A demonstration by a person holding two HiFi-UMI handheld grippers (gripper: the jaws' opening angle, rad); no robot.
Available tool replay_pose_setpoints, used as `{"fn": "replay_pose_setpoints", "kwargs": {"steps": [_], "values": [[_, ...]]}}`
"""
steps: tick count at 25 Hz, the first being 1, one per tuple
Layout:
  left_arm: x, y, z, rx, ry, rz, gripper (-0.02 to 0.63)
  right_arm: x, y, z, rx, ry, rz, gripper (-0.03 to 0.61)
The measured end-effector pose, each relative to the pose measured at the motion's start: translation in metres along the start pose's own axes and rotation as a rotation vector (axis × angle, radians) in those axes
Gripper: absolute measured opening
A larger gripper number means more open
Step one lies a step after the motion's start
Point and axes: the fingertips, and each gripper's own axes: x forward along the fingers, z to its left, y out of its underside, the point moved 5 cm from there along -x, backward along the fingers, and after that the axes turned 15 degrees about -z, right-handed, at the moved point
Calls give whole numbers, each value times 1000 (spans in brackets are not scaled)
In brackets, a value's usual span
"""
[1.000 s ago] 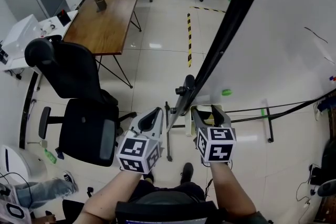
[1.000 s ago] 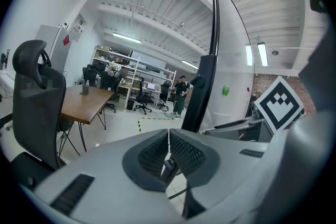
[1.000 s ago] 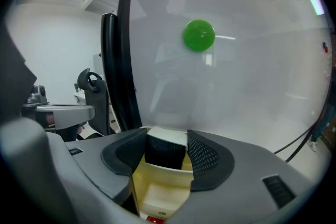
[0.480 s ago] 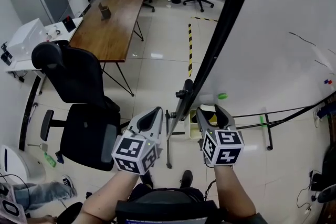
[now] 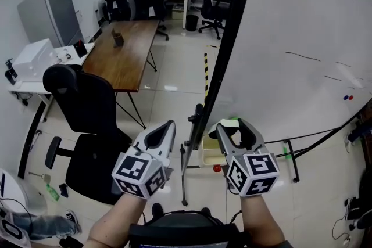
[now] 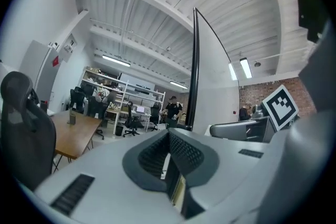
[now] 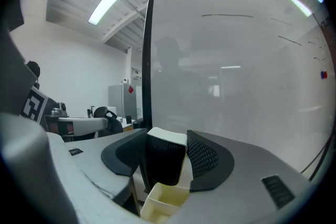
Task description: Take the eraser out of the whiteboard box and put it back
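Holding the eraser (image 7: 165, 159) clamped in our right hand-held gripper (image 5: 231, 124) just above the whiteboard box (image 5: 209, 155), we judge it poised for dropping back in, our left hand-held gripper (image 5: 168, 125) closed, empty

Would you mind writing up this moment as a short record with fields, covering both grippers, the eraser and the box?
right gripper: shut on the eraser
left gripper: shut, nothing between its jaws
eraser: dark, pale top, above the box
box: pale yellow, open, by the whiteboard
stage: eraser out, not yet returned
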Motion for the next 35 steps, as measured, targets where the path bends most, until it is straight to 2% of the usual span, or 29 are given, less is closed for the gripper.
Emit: {"fn": "replay_pose_setpoints", "kwargs": {"steps": [6,11,22,35], "values": [[-4,-44,-14,28,54,-54,29,-15,-45,11,9,-30,-79,256],[-6,-66,-26,46,73,-98,28,-26,-64,8,3,-33,-111,256],[-11,-65,-37,72,102,-75,25,-39,-70,8,-2,-25,-120,256],[-12,-65,-41,59,86,-76,25,-45,-75,4,-3,-34,-123,256]]}}
